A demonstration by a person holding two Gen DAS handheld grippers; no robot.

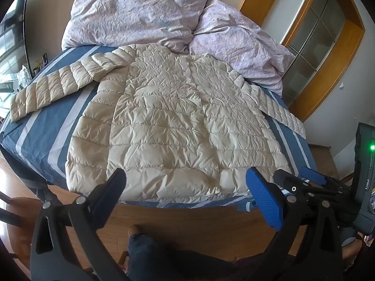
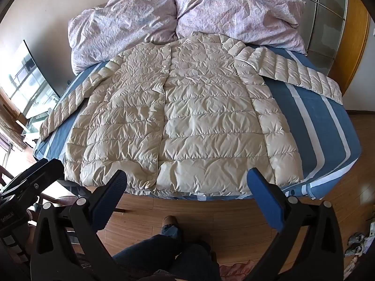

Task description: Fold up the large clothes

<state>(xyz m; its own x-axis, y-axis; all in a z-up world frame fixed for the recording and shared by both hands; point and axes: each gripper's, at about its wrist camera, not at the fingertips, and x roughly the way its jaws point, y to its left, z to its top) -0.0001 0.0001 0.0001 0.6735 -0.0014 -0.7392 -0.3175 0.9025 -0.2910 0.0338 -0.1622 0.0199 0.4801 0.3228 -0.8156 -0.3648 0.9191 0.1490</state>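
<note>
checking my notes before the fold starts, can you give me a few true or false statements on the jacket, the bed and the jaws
1. The cream puffer jacket lies spread flat on the bed with both sleeves out to the sides. True.
2. The left gripper is clamped on the jacket's hem. False: its jaws stand wide open, short of the hem, holding nothing.
3. The bed sheet is blue with pale stripes. True.
4. The right gripper holds a sleeve. False: its jaws are open and empty at the near edge of the bed.
5. The floral duvet covers the jacket. False: it is bunched at the far end of the bed, beyond the collar.
</note>
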